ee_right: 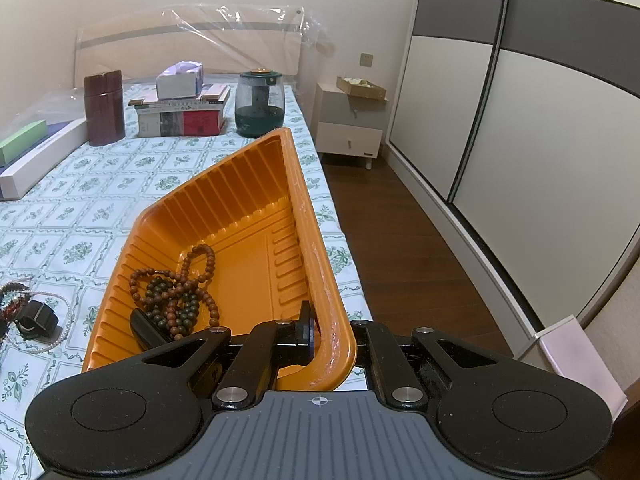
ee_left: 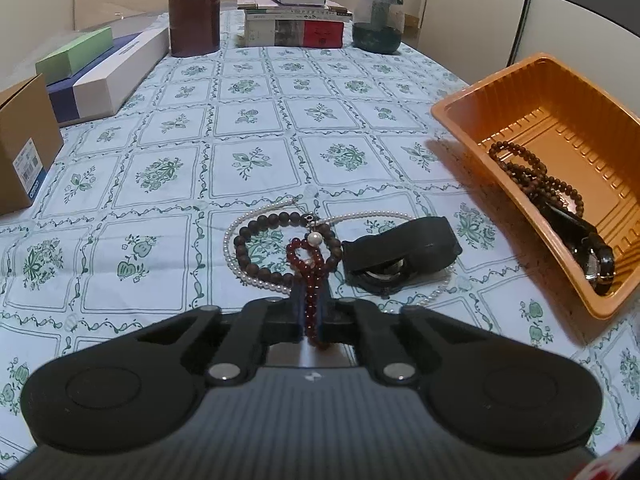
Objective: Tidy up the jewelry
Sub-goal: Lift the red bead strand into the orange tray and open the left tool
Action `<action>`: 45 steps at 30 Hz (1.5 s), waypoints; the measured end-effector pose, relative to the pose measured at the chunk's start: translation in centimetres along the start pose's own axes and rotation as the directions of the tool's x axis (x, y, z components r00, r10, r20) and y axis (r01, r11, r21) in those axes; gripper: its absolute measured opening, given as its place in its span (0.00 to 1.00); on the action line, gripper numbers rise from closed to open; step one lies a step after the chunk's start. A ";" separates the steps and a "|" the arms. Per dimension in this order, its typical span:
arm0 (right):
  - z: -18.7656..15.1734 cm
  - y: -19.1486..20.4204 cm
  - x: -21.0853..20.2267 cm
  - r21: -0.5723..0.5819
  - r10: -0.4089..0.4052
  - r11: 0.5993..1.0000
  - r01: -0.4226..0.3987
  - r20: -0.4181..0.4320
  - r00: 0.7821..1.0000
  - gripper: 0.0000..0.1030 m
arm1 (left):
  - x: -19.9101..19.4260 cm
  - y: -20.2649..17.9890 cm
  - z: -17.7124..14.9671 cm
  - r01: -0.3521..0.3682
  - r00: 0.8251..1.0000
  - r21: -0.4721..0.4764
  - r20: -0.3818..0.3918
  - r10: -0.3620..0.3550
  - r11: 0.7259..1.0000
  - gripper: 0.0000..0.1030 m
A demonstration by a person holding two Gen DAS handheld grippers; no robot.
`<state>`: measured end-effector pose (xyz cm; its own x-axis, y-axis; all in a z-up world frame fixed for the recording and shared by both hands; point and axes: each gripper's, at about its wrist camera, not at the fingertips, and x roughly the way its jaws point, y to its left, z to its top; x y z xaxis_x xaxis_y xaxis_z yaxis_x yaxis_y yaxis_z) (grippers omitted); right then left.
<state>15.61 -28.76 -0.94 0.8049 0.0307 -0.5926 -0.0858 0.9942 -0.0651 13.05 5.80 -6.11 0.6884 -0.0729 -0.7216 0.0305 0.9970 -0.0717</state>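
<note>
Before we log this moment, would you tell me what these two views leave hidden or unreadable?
- Left wrist view: the red bead bracelet, clamped in the left gripper, drops out of sight behind its body.
- Left wrist view: the watch in the orange tray is half hidden by the tray wall.
- Right wrist view: the right gripper pinches the tray rim; the outer finger is hidden behind it.
- Right wrist view: the jewellery left on the table is cut by the edge.

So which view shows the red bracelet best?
The left wrist view: the red bracelet lies front and centre, pinched in the left gripper. In the right wrist view it is only a blurred bit of red at the left edge.
</note>
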 end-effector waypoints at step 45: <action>0.4 0.3 -0.4 0.003 0.008 1.000 -0.008 0.007 1.000 0.06 | -5.6 -11.9 10.2 0.426 0.886 0.158 0.125 -0.446 0.891 0.04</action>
<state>15.49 -28.40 -0.39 0.8085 0.0398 -0.5872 -0.0908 0.9942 -0.0577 16.20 -5.34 5.83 0.6869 -0.5060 -0.5217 0.4353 0.8612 -0.2622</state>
